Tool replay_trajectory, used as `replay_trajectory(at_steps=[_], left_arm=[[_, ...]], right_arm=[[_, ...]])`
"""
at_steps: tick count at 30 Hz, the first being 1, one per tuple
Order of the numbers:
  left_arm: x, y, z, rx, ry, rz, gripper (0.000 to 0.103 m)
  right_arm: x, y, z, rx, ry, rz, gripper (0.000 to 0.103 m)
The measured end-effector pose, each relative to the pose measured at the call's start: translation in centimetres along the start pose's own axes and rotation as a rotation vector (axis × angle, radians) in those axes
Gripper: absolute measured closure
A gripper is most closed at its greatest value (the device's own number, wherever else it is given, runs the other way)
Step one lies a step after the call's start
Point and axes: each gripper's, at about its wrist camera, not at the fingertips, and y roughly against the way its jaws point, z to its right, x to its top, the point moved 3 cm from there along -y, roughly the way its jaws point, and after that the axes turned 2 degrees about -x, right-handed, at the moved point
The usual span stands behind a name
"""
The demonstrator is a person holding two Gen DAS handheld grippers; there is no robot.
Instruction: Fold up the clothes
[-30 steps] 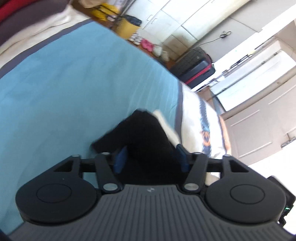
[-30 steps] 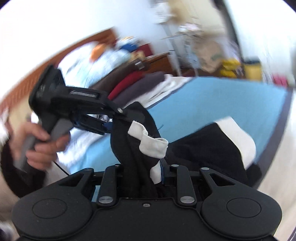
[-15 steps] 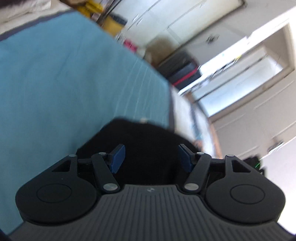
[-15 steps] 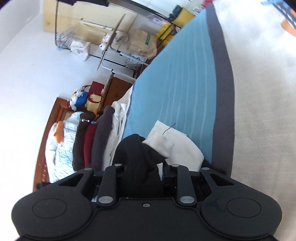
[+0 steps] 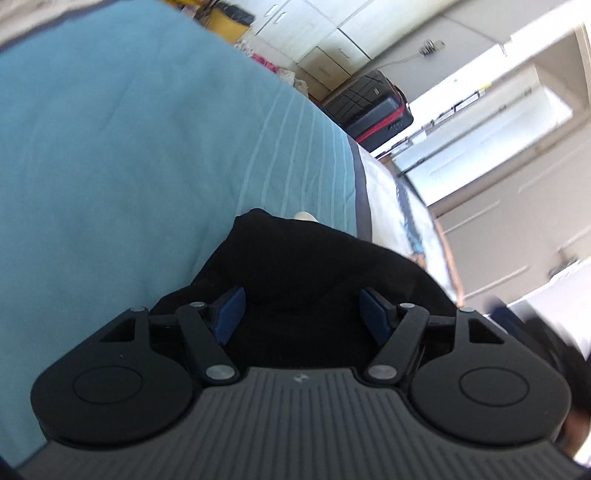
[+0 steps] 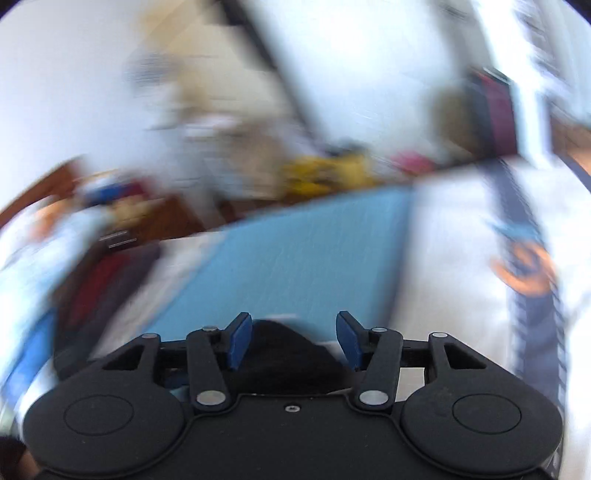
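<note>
A black garment [image 5: 314,258] lies in a heap on the blue bedspread [image 5: 129,147], with a bit of white cloth [image 5: 304,216] showing at its far edge. My left gripper [image 5: 303,314] hovers low over it. Its jaws are opening and the blue pads [image 5: 229,314] stand apart on either side of the cloth without pressing it. The right wrist view is badly blurred. There my right gripper [image 6: 293,339] is also opening, and the black garment [image 6: 284,354] sits low between its pads, which do not touch it. Beyond it stretches the blue bedspread [image 6: 295,266].
A white patterned cover [image 6: 461,277] borders the blue spread on the right. Stacked folded clothes [image 6: 110,280] lie at the left of the bed. Past the bed's far edge stand a black suitcase with red trim [image 5: 373,107], a yellow bin [image 5: 229,26] and white cupboards [image 5: 332,33].
My left gripper came down to the bed and its jaws widened off the bunched black cloth. My right gripper let go of the black and white cloth, and its view swung round.
</note>
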Motion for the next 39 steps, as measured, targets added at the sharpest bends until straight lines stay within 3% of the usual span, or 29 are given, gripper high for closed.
replay_trajectory(at_steps=[1, 4, 9, 13, 14, 16, 19, 22, 25, 26, 29, 32, 35, 38, 39], left_arm=[[0.1, 0.0, -0.3, -0.01, 0.02, 0.001, 0.035], [-0.5, 0.0, -0.7, -0.009, 0.024, -0.003, 0.035], [-1.1, -0.1, 0.6, 0.045, -0.076, -0.011, 0.035], [-1.3, 0.0, 0.9, 0.067, -0.114, 0.0, 0.035], [-1.3, -0.1, 0.9, 0.074, -0.12, 0.006, 0.035], [-1.3, -0.1, 0.8, 0.093, -0.124, 0.018, 0.034], [-1.0, 0.0, 0.3, 0.11, -0.097, 0.029, 0.03], [-0.6, 0.4, -0.3, 0.109, -0.07, 0.023, 0.03], [-0.7, 0.4, -0.8, 0.199, -0.078, 0.027, 0.03], [-0.9, 0.2, -1.2, 0.203, -0.063, 0.016, 0.03], [-1.2, 0.1, -1.8, 0.146, 0.0, -0.01, 0.029], [-1.4, 0.4, -1.1, 0.167, -0.031, -0.009, 0.029], [-1.3, 1.9, -0.2, 0.205, -0.072, 0.022, 0.029], [-1.4, 4.7, 0.3, 0.242, -0.048, 0.052, 0.03], [-1.6, 5.8, 0.0, 0.252, -0.02, 0.048, 0.03]], right_arm=[[-0.4, 1.2, -1.8, 0.08, 0.059, 0.007, 0.046], [-2.6, 0.6, -5.1, 0.193, 0.101, -0.104, 0.047], [-6.9, -4.3, -6.2, -0.039, 0.161, -0.295, 0.053], [-7.7, -5.1, -5.6, -0.102, 0.125, -0.257, 0.054], [-7.6, -4.8, -5.8, -0.082, 0.141, -0.233, 0.054], [-7.3, -4.3, -6.2, -0.04, 0.173, -0.183, 0.095], [-6.9, -3.6, -6.8, 0.024, 0.219, -0.11, 0.096], [-5.9, -2.2, -6.4, 0.079, 0.154, -0.121, 0.097], [-6.3, -1.6, -5.6, 0.041, 0.139, -0.182, 0.097], [-6.4, -1.4, -5.3, 0.027, 0.135, -0.203, 0.097], [-8.3, -2.4, -4.1, -0.129, 0.109, -0.333, 0.098], [-9.3, -3.4, -3.6, -0.17, 0.053, -0.398, 0.1], [-9.5, -3.7, -4.3, -0.196, 0.138, -0.422, 0.101], [-9.7, -3.8, -4.2, -0.204, 0.149, -0.469, 0.097], [-9.9, -3.6, -3.8, -0.206, 0.129, -0.486, 0.089]])
